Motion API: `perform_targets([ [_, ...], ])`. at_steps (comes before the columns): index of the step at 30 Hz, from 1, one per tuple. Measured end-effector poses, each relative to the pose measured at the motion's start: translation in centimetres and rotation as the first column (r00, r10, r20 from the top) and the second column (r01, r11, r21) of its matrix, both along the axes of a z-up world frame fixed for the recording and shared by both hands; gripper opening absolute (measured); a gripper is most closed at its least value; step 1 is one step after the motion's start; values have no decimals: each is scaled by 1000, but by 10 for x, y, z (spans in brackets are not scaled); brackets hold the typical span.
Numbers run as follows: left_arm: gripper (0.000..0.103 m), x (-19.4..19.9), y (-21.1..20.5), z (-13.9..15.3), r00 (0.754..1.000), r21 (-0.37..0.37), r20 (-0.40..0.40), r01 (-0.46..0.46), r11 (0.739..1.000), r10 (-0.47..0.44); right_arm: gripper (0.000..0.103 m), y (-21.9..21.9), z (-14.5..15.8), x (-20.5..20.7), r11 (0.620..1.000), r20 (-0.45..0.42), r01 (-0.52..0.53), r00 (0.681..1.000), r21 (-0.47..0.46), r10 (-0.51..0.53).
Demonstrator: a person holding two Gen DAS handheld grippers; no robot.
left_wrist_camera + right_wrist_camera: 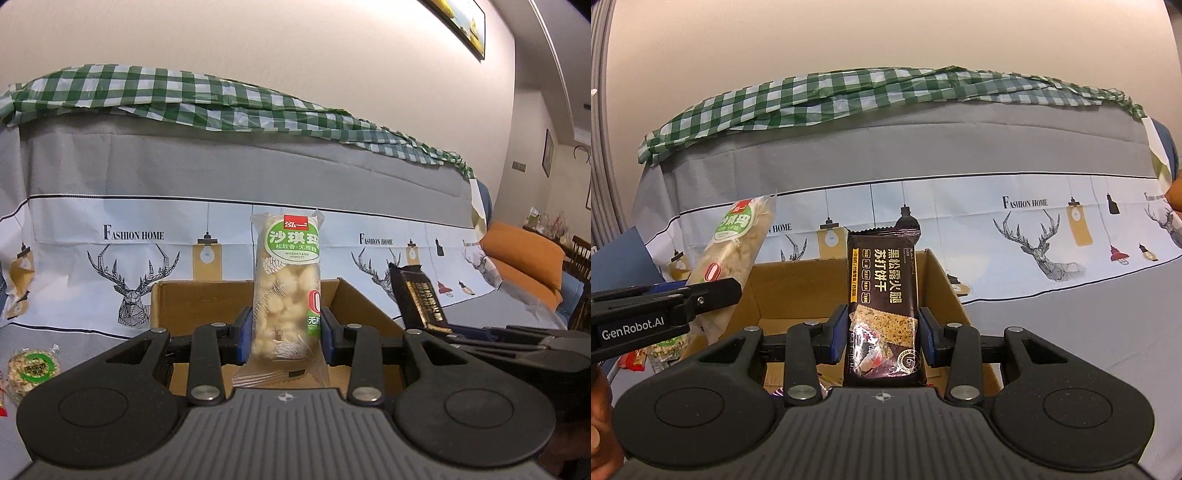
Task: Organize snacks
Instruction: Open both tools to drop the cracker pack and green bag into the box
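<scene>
Sachima pack point(286, 291) stands upright between the blue-padded fingers point(243, 334) of the left gripper point(287, 334), which pinch it at its lower half, above the open cardboard box point(365, 306). The pack is clear film over pale puffed pieces, with a green oval label and a small red logo at the top.

Soda cracker pack point(882, 306) stands upright in the right gripper point(882, 334), whose fingers point(836, 332) pinch it on both sides, also above the cardboard box point(798, 291). The pack is dark brown with gold and white Chinese lettering, a yellow strip along its left edge, and a picture of speckled square crackers on its lower part.

View differences:
- Left wrist view only: a round rice cake pack point(33, 369) with a green round label, lying to the left of the box; an orange cushion point(524, 258) far to the right of the box.
- Right wrist view only: the box floor, with a few wrapped items partly hidden behind the gripper body; more snack packs point(657, 350) to the left of the box, too obscured to count.
- Each view shows the other gripper and its pack at the frame edge.

Count: two grippers, two held packs, one box. Behind the box, a sofa cover point(1034, 236) printed with deer heads and lamps, and one green checked cloth point(849, 96) along the top of the sofa back.
</scene>
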State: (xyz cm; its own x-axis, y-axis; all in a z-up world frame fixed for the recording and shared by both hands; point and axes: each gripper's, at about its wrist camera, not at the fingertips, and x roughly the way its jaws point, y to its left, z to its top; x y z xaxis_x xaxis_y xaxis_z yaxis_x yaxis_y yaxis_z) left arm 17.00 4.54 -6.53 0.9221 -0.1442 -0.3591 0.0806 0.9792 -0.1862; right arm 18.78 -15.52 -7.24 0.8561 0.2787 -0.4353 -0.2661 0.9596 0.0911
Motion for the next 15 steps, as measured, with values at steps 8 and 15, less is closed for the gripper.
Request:
perform_targets([
  [8, 40, 2, 2, 0, 1000, -24, -10, -15, 1000, 14, 41, 4, -1, -1, 1000, 11, 6, 1000, -8, -6],
  [15, 40, 0, 3, 2, 999, -34, -13, -31, 999, 31, 41, 3, -2, -1, 1000, 15, 6, 1000, -9, -6],
])
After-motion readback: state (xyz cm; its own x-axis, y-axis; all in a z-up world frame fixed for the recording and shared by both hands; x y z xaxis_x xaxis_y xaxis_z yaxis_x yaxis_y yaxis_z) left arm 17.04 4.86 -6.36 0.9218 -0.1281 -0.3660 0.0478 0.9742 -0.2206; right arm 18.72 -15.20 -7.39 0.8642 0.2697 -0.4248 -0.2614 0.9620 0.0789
